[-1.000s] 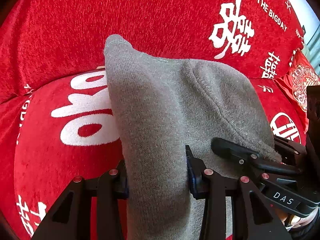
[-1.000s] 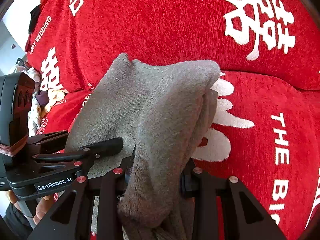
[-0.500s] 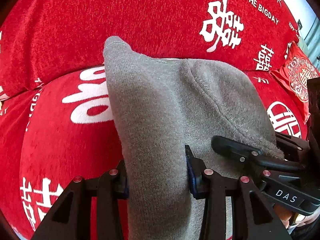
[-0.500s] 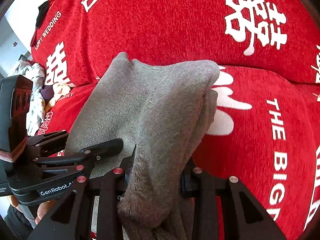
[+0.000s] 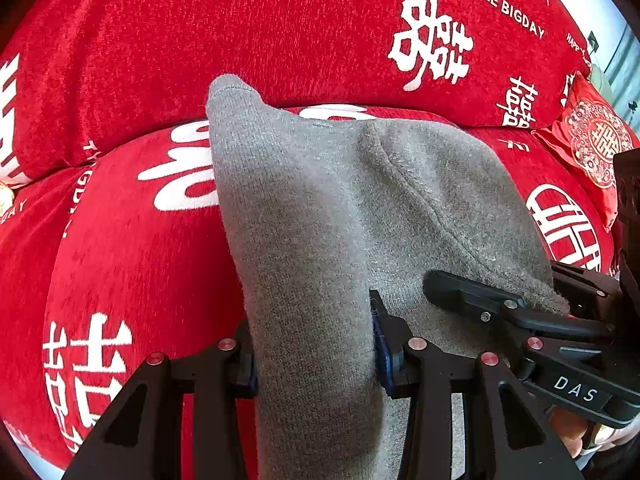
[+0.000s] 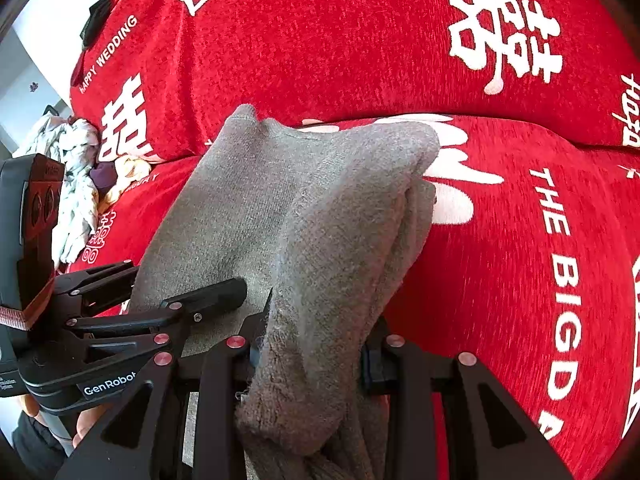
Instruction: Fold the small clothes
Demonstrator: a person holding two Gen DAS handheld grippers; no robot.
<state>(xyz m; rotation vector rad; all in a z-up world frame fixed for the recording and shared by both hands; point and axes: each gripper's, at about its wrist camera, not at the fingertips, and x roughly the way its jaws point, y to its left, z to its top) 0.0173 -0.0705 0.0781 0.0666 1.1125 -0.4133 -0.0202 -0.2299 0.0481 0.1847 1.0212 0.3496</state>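
Note:
A grey knitted garment hangs between both grippers above a red sofa. My left gripper is shut on one bunched edge of it. My right gripper is shut on the other bunched edge. The two grippers sit side by side, close together: the right one shows at the right of the left wrist view, the left one at the left of the right wrist view. The cloth covers the fingertips of both.
The red sofa cover with white characters and lettering fills both views. A red patterned cushion lies at the far right. A pile of light clothes lies at the left end of the sofa.
Both grippers have shifted a little along the sofa with the garment held between them. The grips and the cloth's shape are unchanged.

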